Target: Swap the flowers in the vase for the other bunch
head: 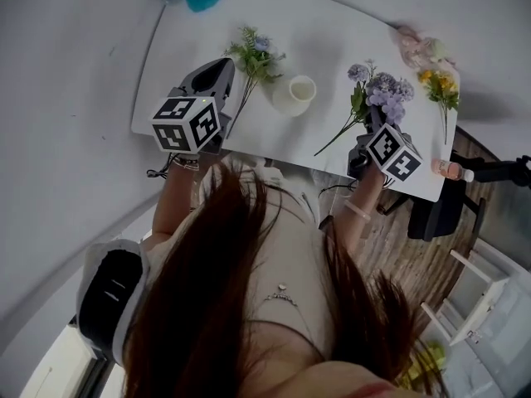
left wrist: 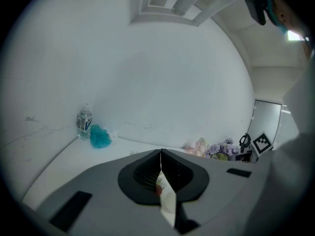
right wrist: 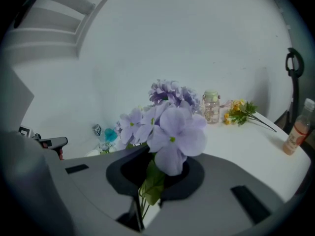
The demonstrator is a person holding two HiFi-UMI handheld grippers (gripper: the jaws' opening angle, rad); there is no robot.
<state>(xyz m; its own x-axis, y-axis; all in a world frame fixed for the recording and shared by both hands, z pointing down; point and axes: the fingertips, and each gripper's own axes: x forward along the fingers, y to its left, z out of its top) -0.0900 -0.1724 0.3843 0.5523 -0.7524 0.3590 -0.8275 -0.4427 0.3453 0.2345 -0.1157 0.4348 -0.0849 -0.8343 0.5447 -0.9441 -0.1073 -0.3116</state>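
Long dark hair [head: 232, 288] fills the lower frame of the head view, with both hand-held tools showing above it. Left gripper [left wrist: 161, 156]: jaws pressed together with nothing between them, held over the left part of the white table [head: 332, 23]. Right gripper [right wrist: 150, 181]: jaws clamped on the green stems of the purple bunch [head: 383, 89], blooms pointing away from the gripper, at the right centre of the frame. The white vase [head: 294, 94] stands upright at table centre, and no flowers show in its mouth. A green and pale blue bunch [head: 253, 55] lies flat just left of the vase, its stem running beside the left gripper but apparently not held. A yellow bunch [head: 440, 85] lies near the right edge, well apart. Judgement: the removal step appears complete and the replacement bunch is in hand, so insertion is the step now open. The next move calls for carrying the purple bunch leftward over the vase, turning the stem ends downward, and lowering them inside the rim without tipping the vase.
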